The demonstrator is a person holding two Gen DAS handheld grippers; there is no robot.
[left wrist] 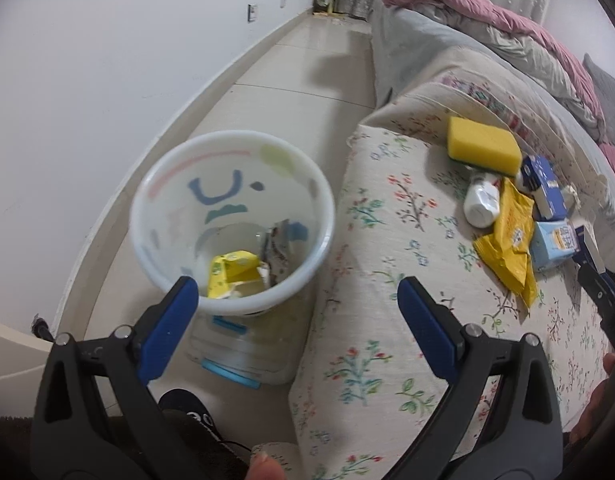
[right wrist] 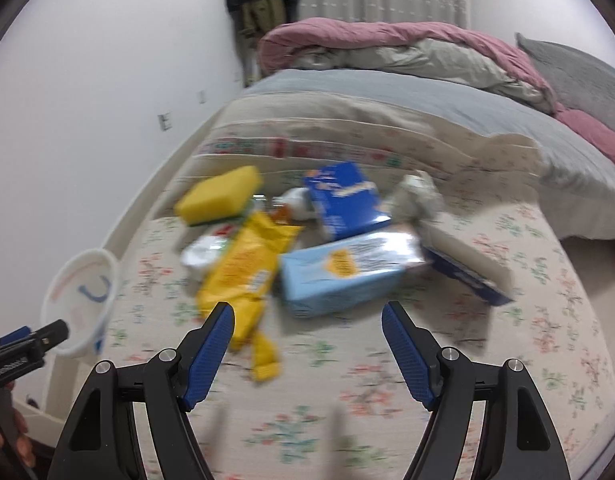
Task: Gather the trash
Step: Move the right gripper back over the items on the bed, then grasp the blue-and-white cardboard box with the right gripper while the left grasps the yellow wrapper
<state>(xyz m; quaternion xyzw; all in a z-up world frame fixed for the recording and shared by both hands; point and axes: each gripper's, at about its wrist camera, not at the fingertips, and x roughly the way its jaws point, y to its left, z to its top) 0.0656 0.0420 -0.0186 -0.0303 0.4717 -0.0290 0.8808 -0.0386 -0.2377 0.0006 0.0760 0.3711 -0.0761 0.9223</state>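
A white bin (left wrist: 231,216) stands on the floor beside the bed, with a yellow wrapper (left wrist: 231,272) and crumpled paper inside; its rim also shows in the right wrist view (right wrist: 83,300). My left gripper (left wrist: 297,292) is open and empty above its near rim. On the floral sheet lie a yellow sponge (right wrist: 221,194), a yellow packet (right wrist: 243,276), a white bottle (right wrist: 201,254), a dark blue box (right wrist: 345,200), a light blue pack (right wrist: 347,276) and crumpled paper (right wrist: 421,194). My right gripper (right wrist: 307,320) is open and empty, just short of the yellow packet and light blue pack.
The floral bedspread (right wrist: 507,320) covers the bed's near end. Grey and pink bedding (right wrist: 407,52) is piled at the back. A flat dark blue box (right wrist: 467,276) lies right of the pile. White wall (left wrist: 87,100) and tiled floor (left wrist: 307,64) run left of the bed.
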